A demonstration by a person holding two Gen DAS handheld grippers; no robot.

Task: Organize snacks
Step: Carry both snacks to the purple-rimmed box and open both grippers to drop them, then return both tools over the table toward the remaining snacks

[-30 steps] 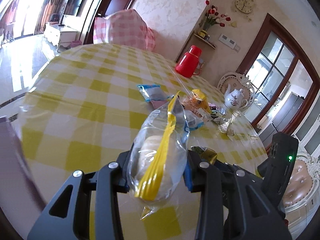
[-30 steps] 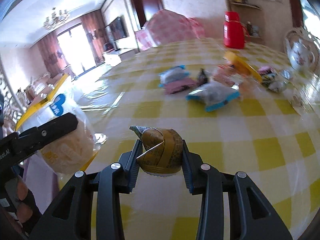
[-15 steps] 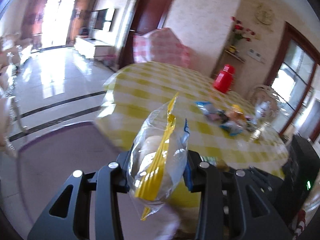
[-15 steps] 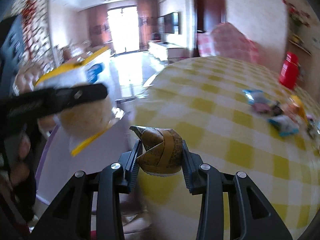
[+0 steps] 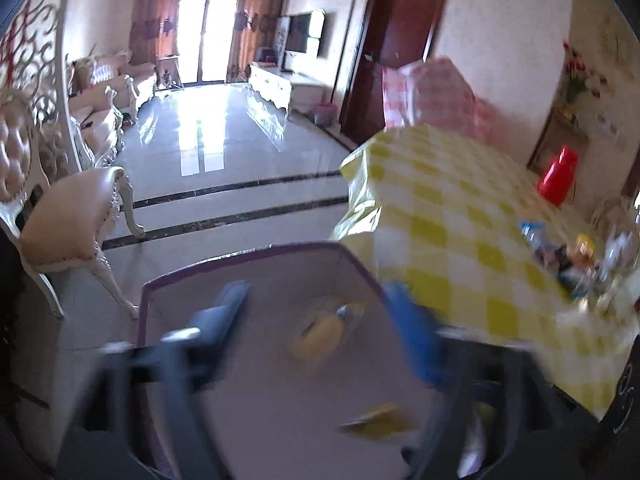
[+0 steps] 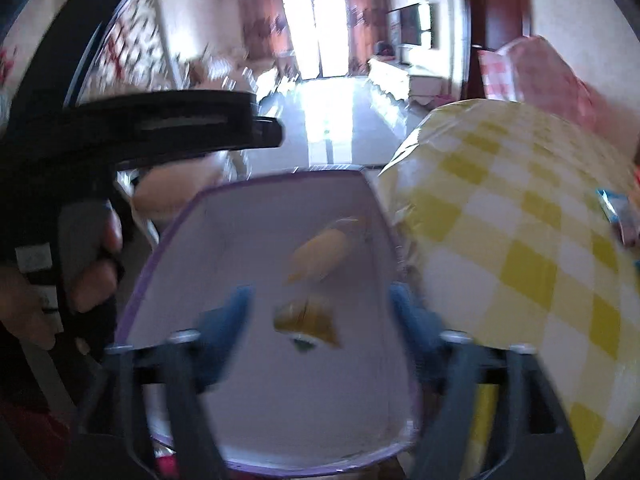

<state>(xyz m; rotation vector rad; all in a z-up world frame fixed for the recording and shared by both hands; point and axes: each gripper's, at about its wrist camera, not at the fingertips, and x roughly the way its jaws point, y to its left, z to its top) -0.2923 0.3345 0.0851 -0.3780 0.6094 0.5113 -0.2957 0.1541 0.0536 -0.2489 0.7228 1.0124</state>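
Both grippers hang over a pale box with a purple rim [image 5: 240,276] [image 6: 280,178] beside the table. My left gripper [image 5: 320,320] is open and blurred; the clear bread bag with the yellow strip [image 5: 320,334] lies in the box below it. My right gripper [image 6: 320,312] is open; the gold-brown wrapped snack [image 6: 308,318] is just off its fingers, in or dropping into the box. The bread bag [image 6: 320,256] lies beyond it. The left gripper's body [image 6: 160,124] shows at the upper left of the right wrist view.
The round table with a yellow checked cloth [image 5: 460,220] [image 6: 520,220] is on the right, with several snack packets [image 5: 560,248] and a red thermos [image 5: 558,178] on it. A cream chair [image 5: 72,216] stands to the left on a glossy floor.
Both grippers swung left from the table to over the box and opened. The bread bag and the gold-brown snack left the fingers and went into the box.
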